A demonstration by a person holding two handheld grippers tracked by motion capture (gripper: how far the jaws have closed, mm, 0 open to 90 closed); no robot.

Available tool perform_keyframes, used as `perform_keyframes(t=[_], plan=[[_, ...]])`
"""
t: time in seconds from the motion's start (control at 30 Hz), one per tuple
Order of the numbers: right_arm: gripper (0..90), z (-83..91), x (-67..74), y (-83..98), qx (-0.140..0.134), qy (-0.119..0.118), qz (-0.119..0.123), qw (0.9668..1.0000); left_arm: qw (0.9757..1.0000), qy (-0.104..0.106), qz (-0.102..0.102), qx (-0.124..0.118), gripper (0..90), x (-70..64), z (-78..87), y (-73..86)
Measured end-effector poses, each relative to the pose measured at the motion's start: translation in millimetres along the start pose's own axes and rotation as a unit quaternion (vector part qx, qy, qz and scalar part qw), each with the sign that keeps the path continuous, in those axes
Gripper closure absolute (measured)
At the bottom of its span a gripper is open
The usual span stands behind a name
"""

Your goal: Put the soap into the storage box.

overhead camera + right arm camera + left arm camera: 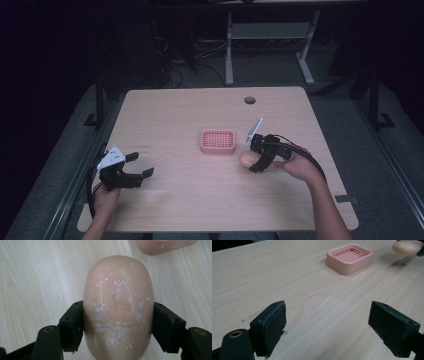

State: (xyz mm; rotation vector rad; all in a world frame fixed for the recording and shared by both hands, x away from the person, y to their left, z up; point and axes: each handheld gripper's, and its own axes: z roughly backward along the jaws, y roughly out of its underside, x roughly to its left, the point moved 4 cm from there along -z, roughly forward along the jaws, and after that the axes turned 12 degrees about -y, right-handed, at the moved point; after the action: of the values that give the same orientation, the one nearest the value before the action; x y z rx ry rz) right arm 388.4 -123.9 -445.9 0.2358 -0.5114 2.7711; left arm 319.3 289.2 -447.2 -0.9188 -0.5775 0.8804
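My right gripper [255, 161] is shut on a peach-coloured oval bar of soap [247, 158], held a little above the table just right of the pink soap dish [218, 141]. In the right gripper view both black pads press the soap [118, 312] at its sides, and the edge of the dish [165, 245] shows at the top. The left gripper [140, 165] stands open near the table's left front, nothing between its jaws. Its own view looks across the wood to the dish [349, 258] and the lifted soap [406, 247] with its shadow below.
The light wooden table [175, 115] has a round cable hole [249, 100] at the back right. Beyond the far edge, a desk frame [270, 35] and cables stand on the dark floor.
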Motion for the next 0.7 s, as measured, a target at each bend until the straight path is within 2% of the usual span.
perform_keyframes(t=[0.13,0.43,0.57,0.7], plan=[[32.0,2.6,-2.4,-4.8,-0.01,-0.004,0.001,0.9999,1.0,0.0,-0.002,0.001,14.3,0.5,0.7,0.0],[32.0,3.4,-7.5,-12.7,-0.001,-0.001,0.003,1.0,1.0,0.0,0.001,-0.001,14.3,0.6,0.9,-0.3],[32.0,4.3,-9.5,-16.6,-0.011,-0.004,0.007,0.9999,1.0,0.0,0.002,-0.002,14.3,0.7,1.0,-0.4],[32.0,3.9,-11.7,-18.8,-0.003,-0.001,0.007,1.0,1.0,0.0,0.002,-0.001,14.3,0.5,1.0,-0.4]])
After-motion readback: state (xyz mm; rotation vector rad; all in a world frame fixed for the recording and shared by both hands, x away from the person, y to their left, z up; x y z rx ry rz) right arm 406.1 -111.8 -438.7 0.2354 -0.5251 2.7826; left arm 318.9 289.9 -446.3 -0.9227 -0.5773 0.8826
